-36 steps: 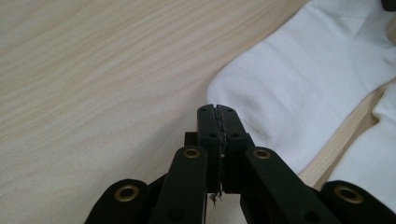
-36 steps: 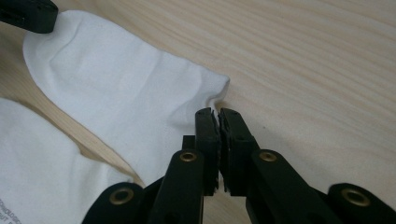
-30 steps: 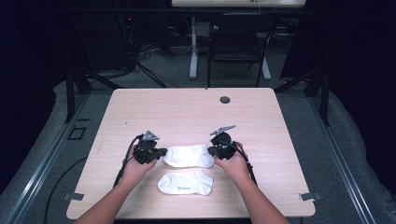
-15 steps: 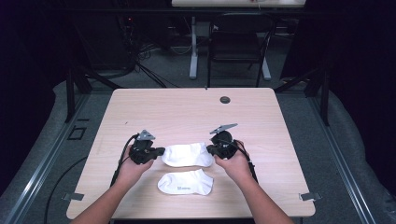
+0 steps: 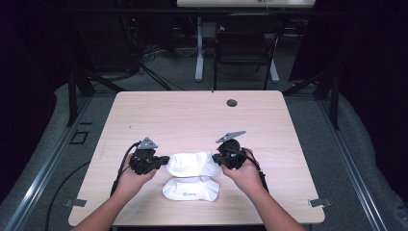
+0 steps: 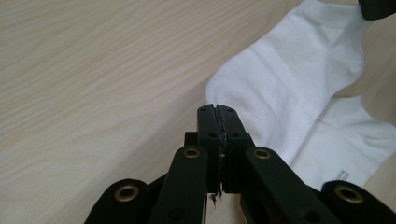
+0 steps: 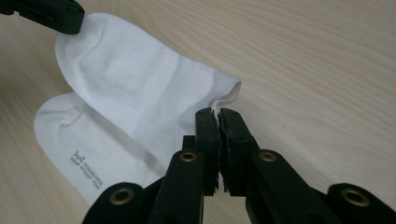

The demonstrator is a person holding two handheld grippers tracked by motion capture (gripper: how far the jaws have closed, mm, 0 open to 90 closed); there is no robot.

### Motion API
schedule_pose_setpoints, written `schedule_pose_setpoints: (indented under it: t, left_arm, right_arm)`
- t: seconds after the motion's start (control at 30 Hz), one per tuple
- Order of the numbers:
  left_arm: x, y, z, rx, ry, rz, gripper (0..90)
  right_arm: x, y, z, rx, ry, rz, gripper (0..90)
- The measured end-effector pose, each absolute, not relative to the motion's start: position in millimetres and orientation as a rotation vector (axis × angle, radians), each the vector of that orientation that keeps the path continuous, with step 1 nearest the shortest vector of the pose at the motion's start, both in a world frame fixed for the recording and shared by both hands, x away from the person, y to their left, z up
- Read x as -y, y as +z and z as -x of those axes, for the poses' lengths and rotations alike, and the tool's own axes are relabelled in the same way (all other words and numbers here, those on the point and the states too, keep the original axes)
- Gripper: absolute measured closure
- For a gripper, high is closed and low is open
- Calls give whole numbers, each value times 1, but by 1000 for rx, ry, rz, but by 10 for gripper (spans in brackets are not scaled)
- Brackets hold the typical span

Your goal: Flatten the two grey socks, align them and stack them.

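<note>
Near the tabletop's (image 5: 144, 115) front edge, the left gripper (image 5: 163, 160) and right gripper (image 5: 219, 159) each clamp one end of the upper sock (image 5: 191, 163), stretching it flat for alignment above the lower sock (image 5: 190, 188).

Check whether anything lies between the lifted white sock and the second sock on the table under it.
Nothing visible does. The upper white sock hangs stretched between the left claw and the right claw, each pinching one end. The lower white sock lies flat on the table, just nearer the person, with bare wood around it.
</note>
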State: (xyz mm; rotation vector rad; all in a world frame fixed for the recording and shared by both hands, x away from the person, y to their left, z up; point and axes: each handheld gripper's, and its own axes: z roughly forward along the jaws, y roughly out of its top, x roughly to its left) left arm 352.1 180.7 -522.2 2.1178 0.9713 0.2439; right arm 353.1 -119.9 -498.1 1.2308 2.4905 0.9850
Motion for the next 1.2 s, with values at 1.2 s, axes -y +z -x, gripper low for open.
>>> schedule_pose_setpoints:
  t: [1.2]
  left_arm:
    - [-192, -537, -301, -956, 145, -2109, 898]
  right_arm:
    - [124, -511, -299, -2600, 1034, -1154, 870]
